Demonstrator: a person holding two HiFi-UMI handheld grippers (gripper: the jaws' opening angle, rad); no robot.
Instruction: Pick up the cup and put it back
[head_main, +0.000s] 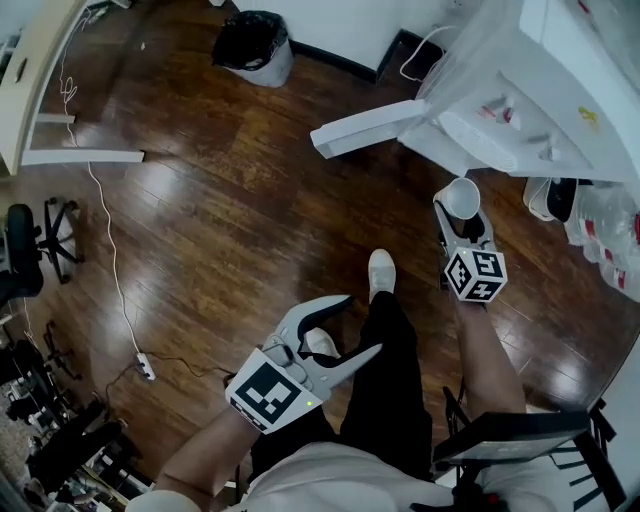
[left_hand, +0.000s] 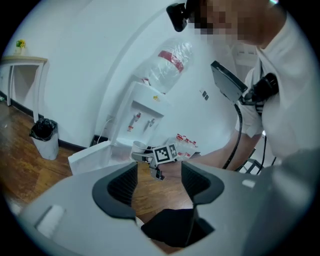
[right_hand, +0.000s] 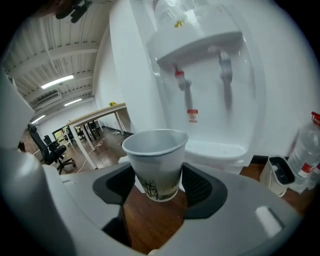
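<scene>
A white paper cup (right_hand: 156, 162) with a dark print low on its side stands upright between the jaws of my right gripper (right_hand: 159, 186), which is shut on it. In the head view the cup (head_main: 462, 196) and right gripper (head_main: 463, 214) hang just in front of the white water dispenser (head_main: 520, 110). The dispenser's drip tray (right_hand: 216, 149) lies close behind the cup, below the red tap (right_hand: 182, 82) and a second tap (right_hand: 225, 67). My left gripper (head_main: 362, 322) is open and empty, low beside the person's leg. From the left gripper (left_hand: 159, 180) view, the cup (left_hand: 139, 146) is small and far off.
The dispenser's lower door (head_main: 370, 127) stands open toward the floor. A small white bin (head_main: 553, 198) and several packed bottles (head_main: 605, 225) sit right of the dispenser. A black-lined trash bin (head_main: 255, 45), a desk (head_main: 30, 70), an office chair (head_main: 25, 255) and a cable with power strip (head_main: 146, 366) lie to the left.
</scene>
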